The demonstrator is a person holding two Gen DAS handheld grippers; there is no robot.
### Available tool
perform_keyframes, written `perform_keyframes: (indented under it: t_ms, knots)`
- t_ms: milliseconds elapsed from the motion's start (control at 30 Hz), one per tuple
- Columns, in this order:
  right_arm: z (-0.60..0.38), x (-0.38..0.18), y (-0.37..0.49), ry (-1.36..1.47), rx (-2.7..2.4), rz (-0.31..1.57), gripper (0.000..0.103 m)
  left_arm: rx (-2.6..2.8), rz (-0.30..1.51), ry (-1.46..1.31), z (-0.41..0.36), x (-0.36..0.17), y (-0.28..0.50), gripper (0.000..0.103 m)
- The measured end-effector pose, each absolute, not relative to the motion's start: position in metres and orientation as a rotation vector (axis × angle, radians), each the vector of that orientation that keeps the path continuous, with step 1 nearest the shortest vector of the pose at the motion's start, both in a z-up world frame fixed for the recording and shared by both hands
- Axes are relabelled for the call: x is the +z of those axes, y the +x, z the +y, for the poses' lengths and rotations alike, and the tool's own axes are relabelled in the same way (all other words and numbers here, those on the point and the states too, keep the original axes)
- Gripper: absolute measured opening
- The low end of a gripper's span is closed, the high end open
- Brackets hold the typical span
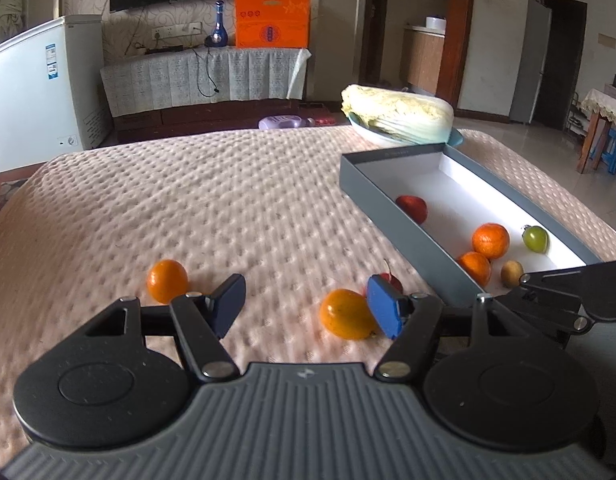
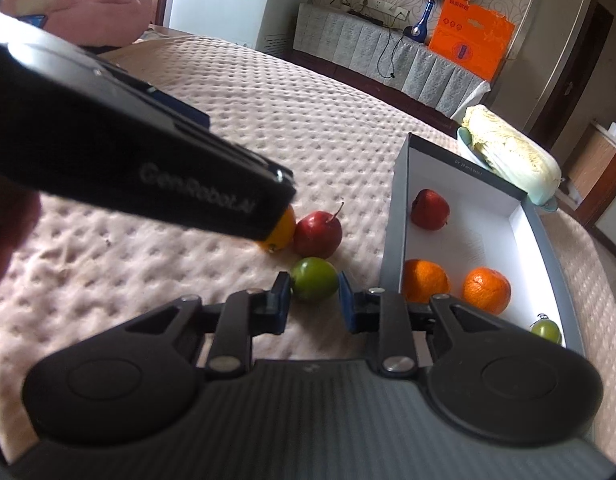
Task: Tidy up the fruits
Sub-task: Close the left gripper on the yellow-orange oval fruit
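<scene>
Left wrist view shows the left tool (image 1: pixel 305 306) wide open over the quilted bed (image 1: pixel 211 200), gripping nothing; an orange (image 1: pixel 346 314) lies just inside its right finger, touching the blue pad or nearly so, with a red fruit (image 1: pixel 392 280) partly hidden behind that pad; a second orange (image 1: pixel 167 281) sits on the bed beyond the left finger; the grey box (image 1: pixel 392 200) lies to the right, holding a red apple (image 1: pixel 412 208), two oranges (image 1: pixel 490 241), a green fruit (image 1: pixel 535 238) and a small brownish one (image 1: pixel 512 273); a cabbage (image 1: pixel 400 114) rests in a dish beyond the box. Right wrist view shows the right tool (image 2: pixel 312 304) partly open around a green lime-like fruit (image 2: pixel 314 284) on the bed, the left pad touching or nearly touching it, the right pad just clear; a red apple with stem (image 2: pixel 318 234) lies just behind it.
</scene>
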State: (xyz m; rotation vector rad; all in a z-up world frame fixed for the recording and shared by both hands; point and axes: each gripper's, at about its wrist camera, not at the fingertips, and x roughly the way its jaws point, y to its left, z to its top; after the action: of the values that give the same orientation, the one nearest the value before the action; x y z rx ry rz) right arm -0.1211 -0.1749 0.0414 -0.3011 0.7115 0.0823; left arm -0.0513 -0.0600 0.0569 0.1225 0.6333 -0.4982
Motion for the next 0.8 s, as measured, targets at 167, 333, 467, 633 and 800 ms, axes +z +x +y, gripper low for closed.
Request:
perform_keyframes:
  t_ms: [167, 333, 467, 633, 800]
  knots:
    - [-0.18, 0.047, -0.129, -0.252, 0.14, 0.75, 0.03, -0.528, 0.649, 0.159, -0.072, 0.05, -0.054, 0.073]
    - [-0.187, 0.049, -0.134, -0.212, 0.162, 0.771, 0.03, -0.526, 0.686, 0.174, -0.081, 0.04, -0.049, 0.067]
    - [-0.189, 0.049, -0.135, -0.206, 0.174, 0.776, 0.03, -0.516, 0.709, 0.178, -0.087, 0.031, -0.044, 0.064]
    - [-0.19, 0.052, -0.138, -0.204, 0.187, 0.775, 0.029, -0.522, 0.724, 0.187, -0.097, 0.024, -0.041, 0.062]
    - [-0.192, 0.052, -0.139, -0.208, 0.189, 0.777, 0.029, -0.524, 0.715, 0.194, -0.103, 0.023, -0.04, 0.052]
